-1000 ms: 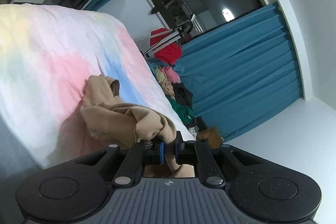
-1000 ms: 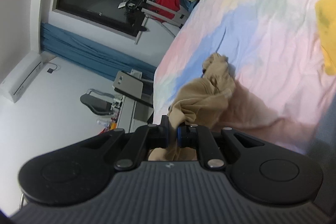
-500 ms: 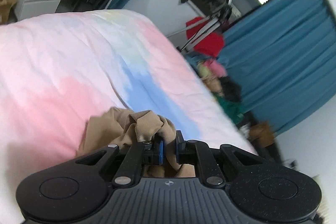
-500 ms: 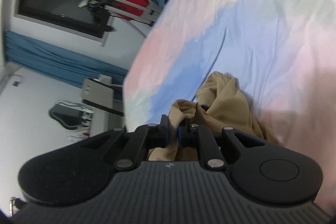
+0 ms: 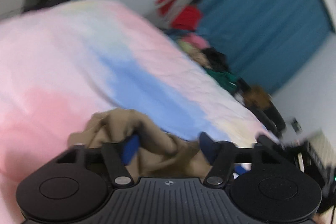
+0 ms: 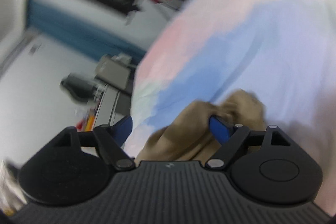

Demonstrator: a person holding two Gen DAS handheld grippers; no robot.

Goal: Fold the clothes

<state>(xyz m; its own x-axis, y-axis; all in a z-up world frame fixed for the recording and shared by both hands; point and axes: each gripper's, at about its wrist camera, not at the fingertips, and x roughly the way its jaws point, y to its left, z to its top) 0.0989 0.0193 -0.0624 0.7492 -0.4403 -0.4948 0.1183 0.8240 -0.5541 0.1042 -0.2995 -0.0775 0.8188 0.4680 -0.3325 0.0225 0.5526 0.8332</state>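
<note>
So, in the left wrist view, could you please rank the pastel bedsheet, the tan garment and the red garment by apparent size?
1. pastel bedsheet, filling most of the frame.
2. tan garment, bunched close to the camera, so nearness inflates it.
3. red garment, far back and blurred; its true size is unsure.

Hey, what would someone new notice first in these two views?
A crumpled tan garment bunched at the near edge of the pastel bedspread, lying between both open tongs. The left tongs and right tongs have just been opening around it. Behind, teal curtains and a clothes pile.
</note>
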